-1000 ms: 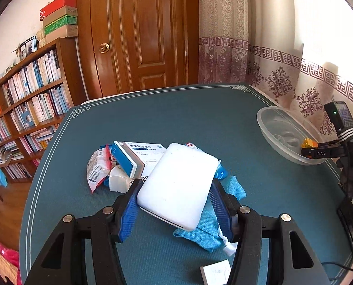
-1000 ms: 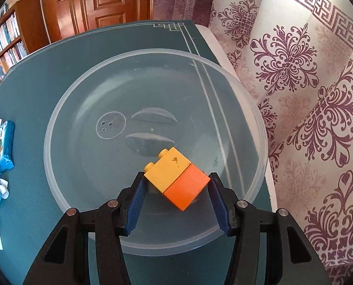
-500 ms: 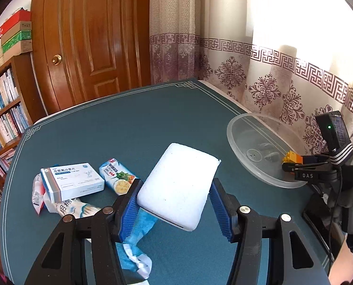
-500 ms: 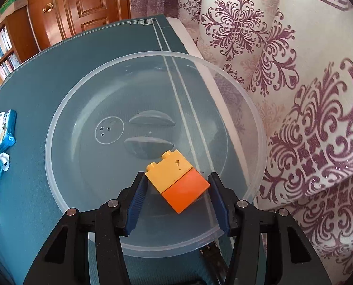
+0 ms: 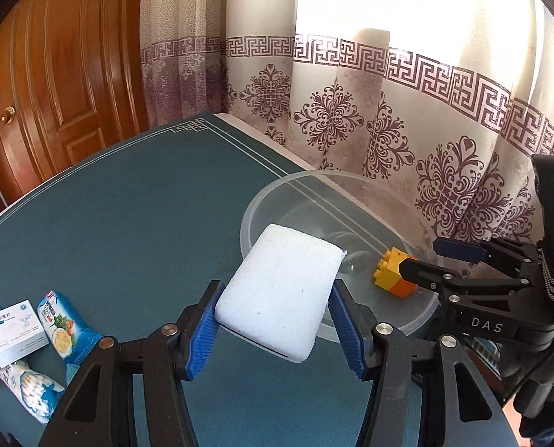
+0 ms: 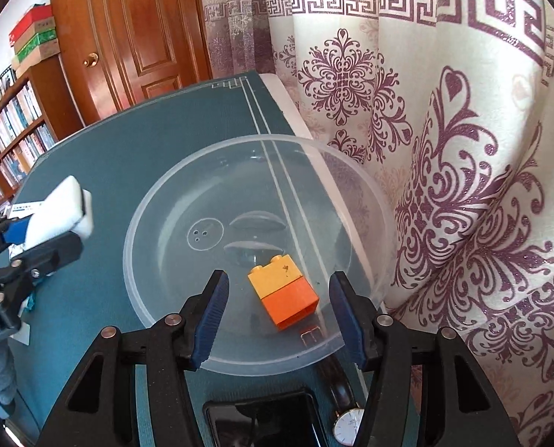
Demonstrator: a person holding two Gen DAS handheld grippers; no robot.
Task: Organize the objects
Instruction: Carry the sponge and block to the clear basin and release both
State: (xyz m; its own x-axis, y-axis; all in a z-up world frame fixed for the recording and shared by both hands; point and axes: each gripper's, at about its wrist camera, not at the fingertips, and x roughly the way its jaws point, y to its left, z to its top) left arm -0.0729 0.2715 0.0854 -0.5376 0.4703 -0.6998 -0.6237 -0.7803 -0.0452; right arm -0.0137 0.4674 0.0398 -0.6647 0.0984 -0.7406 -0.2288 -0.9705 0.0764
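- The white sponge (image 5: 280, 292) is clamped between the left gripper (image 5: 275, 329) pads, its long axis pointing ahead and up toward the clear bowl (image 5: 256, 205), just beside its near rim.
- The yellow-orange brick (image 6: 284, 292) lies on the bowl floor, studs pointing away; the right gripper (image 6: 279, 314) jaws are opening, clear of it.
- Only the right wrist view shows a watch (image 6: 346, 422) and phone (image 6: 262, 424), both partly hidden.
- Only the left wrist view shows the packets (image 5: 62, 329), cut off at the left.

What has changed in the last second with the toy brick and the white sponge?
The right gripper let go of the toy brick; it now lies in the clear bowl, the jaws opening around it. The left gripper carried the white sponge toward the bowl, still clamped.
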